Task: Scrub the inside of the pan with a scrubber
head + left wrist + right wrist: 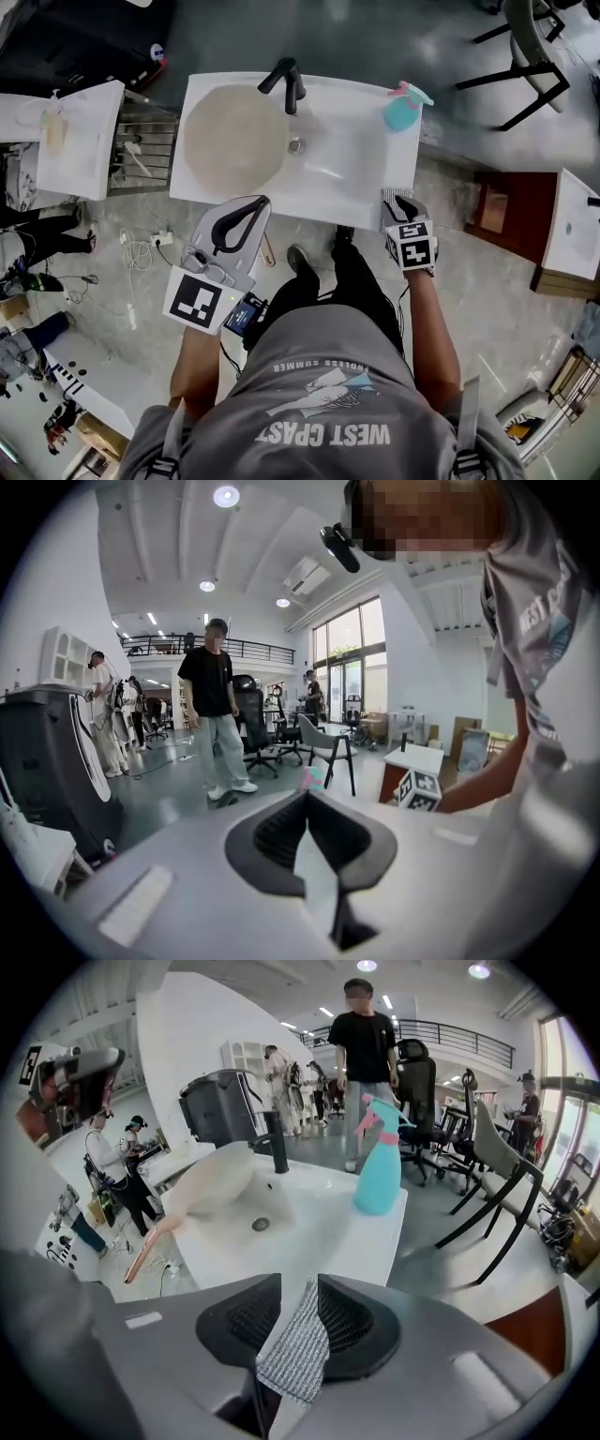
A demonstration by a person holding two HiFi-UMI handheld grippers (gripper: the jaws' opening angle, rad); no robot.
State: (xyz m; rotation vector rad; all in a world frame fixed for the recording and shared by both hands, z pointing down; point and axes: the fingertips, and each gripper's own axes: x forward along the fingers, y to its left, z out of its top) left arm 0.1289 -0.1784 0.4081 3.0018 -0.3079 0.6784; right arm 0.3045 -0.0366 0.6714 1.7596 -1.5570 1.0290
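Observation:
A beige pan (234, 141) lies in the white sink (352, 173), left of the drain; in the right gripper view the pan (211, 1180) shows its copper handle (148, 1249) poking over the sink's front edge. My right gripper (398, 208) hovers at the sink's front right corner. A silver mesh scrubber (298, 1349) hangs between its jaws against the right pad, with a gap on the left side, so the right gripper (302, 1321) is open. My left gripper (246, 217) sits at the sink's front edge near the pan, jaw tips touching, nothing held.
A black faucet (286, 82) stands at the sink's back. A teal spray bottle (405, 108) with a pink trigger stands on the back right corner. A white cabinet (80, 141) is at the left, black chairs (525, 56) at the right. People (214, 719) stand further off.

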